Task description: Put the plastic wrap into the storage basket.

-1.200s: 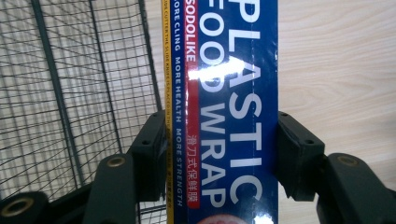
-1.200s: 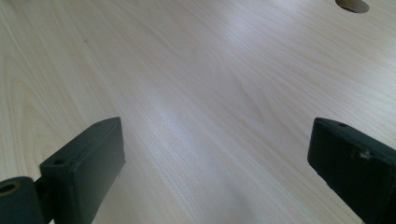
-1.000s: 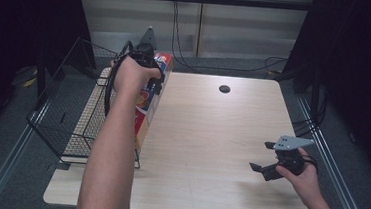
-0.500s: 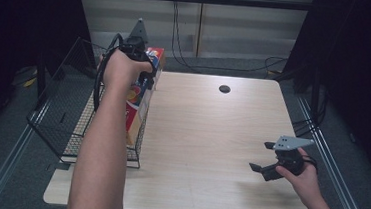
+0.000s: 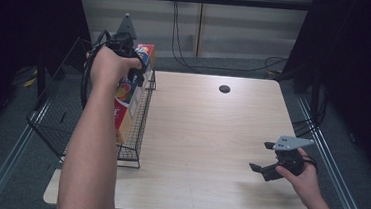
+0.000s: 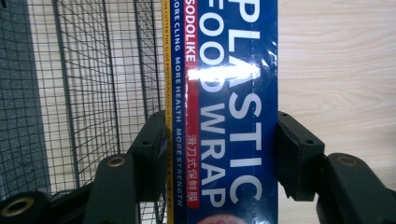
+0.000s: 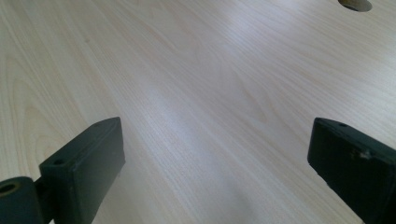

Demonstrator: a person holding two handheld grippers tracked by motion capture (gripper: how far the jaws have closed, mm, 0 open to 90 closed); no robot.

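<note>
A long blue box of plastic food wrap (image 6: 224, 116) is clamped across its width by the black pads of my left gripper (image 6: 219, 140). In the high view the left gripper (image 5: 132, 70) holds the box (image 5: 128, 97) by its upper end at the far left of the table. The box hangs steeply, its lower end down along the right wall of a black wire basket (image 5: 57, 119). My right gripper (image 5: 263, 157) hovers low over the front right of the table. In the right gripper view the right gripper (image 7: 215, 158) is open, with bare wood between its jaws.
The wire basket (image 6: 93, 70) stands on the left edge of the light wooden table (image 5: 206, 131). A round cable hole (image 5: 224, 89) lies at the table's far side, and the cable hole (image 7: 355, 3) is ahead of the right gripper. Cables hang behind the table.
My left hand has lifted the box and carried it left and toward the far side, over the basket. The right hand and its gripper have stayed put.
</note>
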